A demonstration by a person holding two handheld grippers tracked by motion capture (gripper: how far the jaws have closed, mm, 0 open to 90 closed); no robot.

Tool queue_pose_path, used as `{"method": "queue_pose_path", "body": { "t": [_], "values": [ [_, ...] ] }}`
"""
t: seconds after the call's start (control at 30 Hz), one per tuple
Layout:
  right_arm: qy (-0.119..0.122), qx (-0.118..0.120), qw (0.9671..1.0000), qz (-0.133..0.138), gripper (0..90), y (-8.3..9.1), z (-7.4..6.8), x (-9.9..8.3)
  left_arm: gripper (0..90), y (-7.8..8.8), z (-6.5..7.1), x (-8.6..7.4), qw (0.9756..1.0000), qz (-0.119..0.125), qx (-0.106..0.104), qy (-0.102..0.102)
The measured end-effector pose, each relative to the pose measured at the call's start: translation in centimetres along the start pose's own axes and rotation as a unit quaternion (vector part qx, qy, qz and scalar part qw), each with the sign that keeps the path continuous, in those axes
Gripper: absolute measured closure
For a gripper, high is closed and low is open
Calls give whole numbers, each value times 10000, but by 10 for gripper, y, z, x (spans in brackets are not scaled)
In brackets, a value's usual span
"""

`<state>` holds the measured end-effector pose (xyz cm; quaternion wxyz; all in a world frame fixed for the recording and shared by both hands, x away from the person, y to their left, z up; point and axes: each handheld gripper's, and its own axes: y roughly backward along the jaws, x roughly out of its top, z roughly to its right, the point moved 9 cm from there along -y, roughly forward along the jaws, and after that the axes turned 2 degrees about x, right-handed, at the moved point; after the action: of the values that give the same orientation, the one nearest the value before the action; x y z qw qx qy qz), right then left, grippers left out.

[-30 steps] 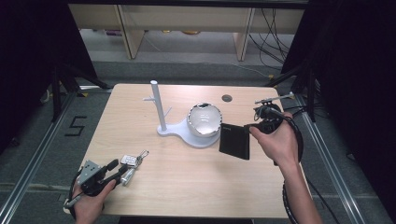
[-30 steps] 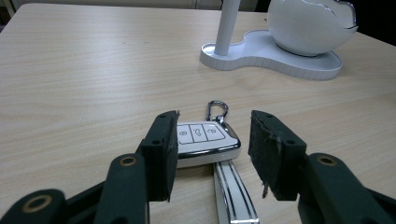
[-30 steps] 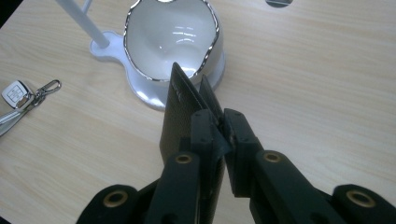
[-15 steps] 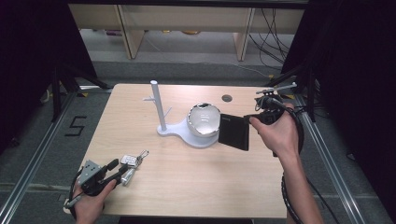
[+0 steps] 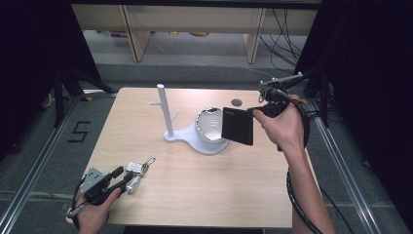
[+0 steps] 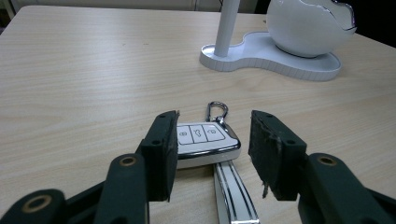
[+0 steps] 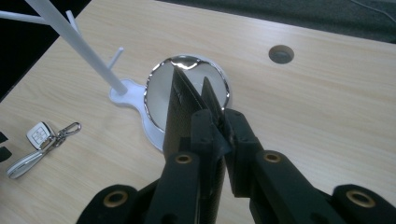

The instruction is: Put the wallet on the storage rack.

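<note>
Black wallet [image 5: 237, 126]: held off the table [image 5: 195, 195] in the high view, clamped at its right edge by the right gripper [image 5: 254, 112], flat face toward the camera, directly over the right side of the white bowl [image 5: 210, 127]. Bowl seated on a white stand base [image 5: 185, 139] with an upright post [image 5: 164, 109] and side pegs. Left gripper [image 5: 124, 176] low at the near left corner of the table, jaws apart, tips just beside the car key [image 5: 136, 168] and its fob strap [image 5: 134, 184].

Left gripper view: left gripper [image 6: 212, 156] wide, pads either side of the car key [image 6: 203, 140]; left pad against or nearly against the key's edge, right pad clear of it. Metal clip [image 6: 217, 111] beyond the key, strap [image 6: 236, 193] lying toward the camera. Stand base [image 6: 271, 58] and bowl [image 6: 308, 25] farther back.

Right gripper view: right gripper [image 7: 219, 126] closed tight on the wallet [image 7: 180, 105], seen edge-on, folded halves slightly splayed at the far end. Below it, the bowl's shiny interior [image 7: 161, 93]; post [image 7: 74, 37] to the left; key [image 7: 39, 133] well apart at lower left; round hole [image 7: 281, 54] in the table to the upper right.
</note>
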<state>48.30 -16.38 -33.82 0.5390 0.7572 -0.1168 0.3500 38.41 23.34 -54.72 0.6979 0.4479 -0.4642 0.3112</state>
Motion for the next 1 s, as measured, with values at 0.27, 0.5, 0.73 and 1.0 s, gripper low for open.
{"method": "queue_pose_path", "body": {
  "t": [0.27,0.5,0.73,1.0],
  "values": [
    [144,238,9996,23,843,-26,-20,22,519,0,0,0,10000,-7,-2,3],
    [241,323,9992,-51,843,-57,-23,27,519,1,-1,0,10000,8,6,23],
    [482,175,9986,-122,842,-76,-16,23,519,1,-2,-1,10000,-5,10,11],
    [611,70,9980,-108,841,-78,-11,23,519,-1,0,-1,10000,-6,-34,0]
  ]
}}
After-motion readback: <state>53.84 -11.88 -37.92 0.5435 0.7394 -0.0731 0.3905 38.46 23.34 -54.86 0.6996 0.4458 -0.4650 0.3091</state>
